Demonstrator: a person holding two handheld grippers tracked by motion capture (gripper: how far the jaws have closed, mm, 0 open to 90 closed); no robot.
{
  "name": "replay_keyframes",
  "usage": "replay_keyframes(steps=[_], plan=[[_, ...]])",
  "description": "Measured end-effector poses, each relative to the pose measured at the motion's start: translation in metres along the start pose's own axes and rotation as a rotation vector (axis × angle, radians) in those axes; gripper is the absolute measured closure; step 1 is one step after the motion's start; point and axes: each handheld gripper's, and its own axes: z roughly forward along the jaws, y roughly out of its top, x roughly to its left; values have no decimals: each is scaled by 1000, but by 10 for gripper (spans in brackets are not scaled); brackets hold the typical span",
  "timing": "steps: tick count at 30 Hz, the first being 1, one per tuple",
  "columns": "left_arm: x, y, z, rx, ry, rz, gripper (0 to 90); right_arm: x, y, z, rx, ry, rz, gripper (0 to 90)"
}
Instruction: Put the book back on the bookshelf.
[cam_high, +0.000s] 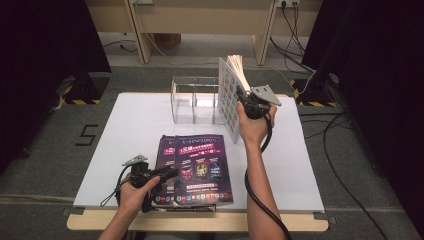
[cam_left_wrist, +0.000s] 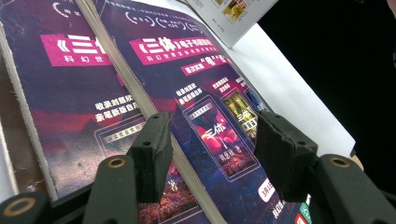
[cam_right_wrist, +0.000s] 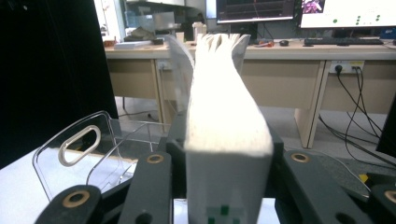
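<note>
While clamped on a white book (cam_high: 231, 95) by the right gripper (cam_high: 245, 102), pages fanning, lower edge cut off. Left gripper (cam_high: 170, 173) parted over purple books (cam_high: 202, 167), contact unclear.

Open tabletop (cam_high: 295, 165) is left at three o'clock; passage at twelve is blocked by the clear organizer (cam_high: 194, 100) and the raised magazine (cam_high: 229, 97).

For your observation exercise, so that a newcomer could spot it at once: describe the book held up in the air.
Start at the white rectangular table top and find the clear plastic file holder at its far edge. Just right of it, the right gripper clamps a thick white-covered book upright. Unlike the dark purple magazines lying flat, it is lifted, pale, with fanned pages.
</note>
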Motion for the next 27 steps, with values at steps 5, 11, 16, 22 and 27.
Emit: replay_keyframes(steps=[5,11,16,22,27], plan=[[0,0,0,0,-1,-1,453,-3,3,-3,-10,15,12,614],[0,0,1,1,2,1,452,-5,8,-5,8,24,29,552],[-1,0,2,5,0,6,452,-2,10,-7,14,17,22,638],[-1,0,2,6,1,5,452,2,12,-5,28,1,-3,714],[-1,-1,2,8,1,4,452,4,15,-3,46,-6,-1,736]])
